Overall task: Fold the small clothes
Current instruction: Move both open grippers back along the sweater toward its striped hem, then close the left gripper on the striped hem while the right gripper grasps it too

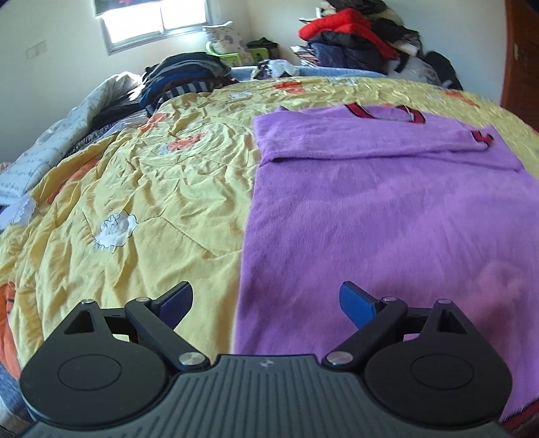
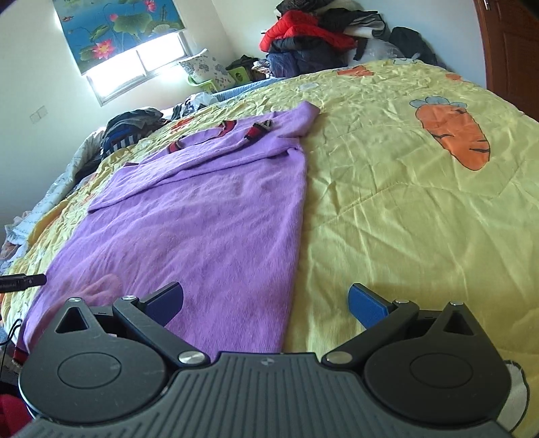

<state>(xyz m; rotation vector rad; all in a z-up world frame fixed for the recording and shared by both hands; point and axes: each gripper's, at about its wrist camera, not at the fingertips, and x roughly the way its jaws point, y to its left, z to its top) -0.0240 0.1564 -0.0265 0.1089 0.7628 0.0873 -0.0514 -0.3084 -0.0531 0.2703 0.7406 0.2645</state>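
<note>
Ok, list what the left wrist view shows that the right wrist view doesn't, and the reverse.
Only the left wrist view shows the white sheep print on the quilt and the left gripper, open, straddling the sweater's left edge.

Only the right wrist view shows the big orange carrot print, the lotus window blind, and the right gripper, open, over the sweater's right edge.

Both show the purple sweater with sleeves folded across its chest, the yellow quilt, and the clothes pile with a red jacket.
</note>
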